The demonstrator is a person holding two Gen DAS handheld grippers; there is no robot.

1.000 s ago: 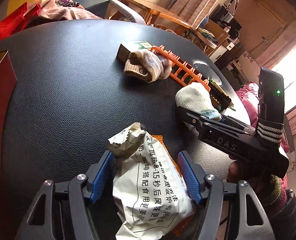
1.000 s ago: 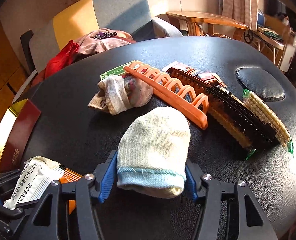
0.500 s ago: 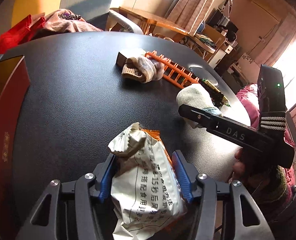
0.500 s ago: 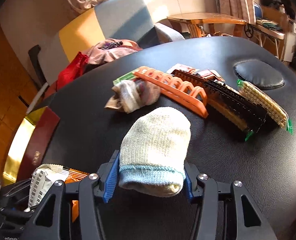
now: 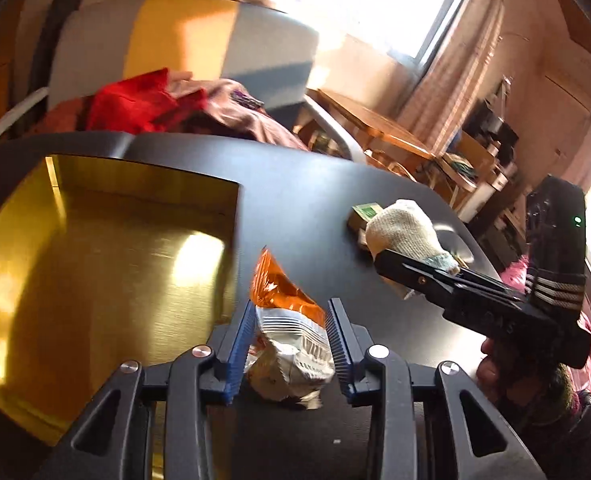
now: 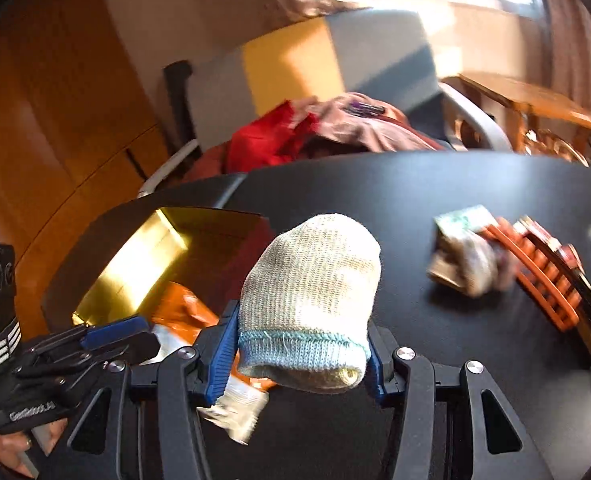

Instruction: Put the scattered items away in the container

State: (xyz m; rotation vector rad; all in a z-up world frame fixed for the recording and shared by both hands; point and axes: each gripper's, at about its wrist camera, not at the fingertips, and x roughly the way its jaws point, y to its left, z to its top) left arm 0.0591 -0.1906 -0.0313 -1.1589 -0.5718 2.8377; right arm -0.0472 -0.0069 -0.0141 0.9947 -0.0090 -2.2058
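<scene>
My left gripper [image 5: 289,312] is shut on a white and orange snack packet [image 5: 285,332] and holds it above the black table, just right of the open gold-lined box [image 5: 95,248]. My right gripper [image 6: 301,320] is shut on a rolled cream sock with a blue cuff [image 6: 309,296], lifted off the table. That sock [image 5: 405,230] and the right gripper also show in the left wrist view. The box [image 6: 143,264] lies ahead and left of the right gripper, with the packet [image 6: 183,312] beside it.
On the table to the right lie a beige sock bundle [image 6: 465,268], a green packet [image 6: 461,218], an orange plastic rack [image 6: 535,276] and dark strips behind it. A chair with red and brown clothes [image 6: 327,128] stands behind the table.
Both grippers have lifted their items and swung left toward the gold box, which now fills the left of the left wrist view. The packet has turned in the left jaws.
</scene>
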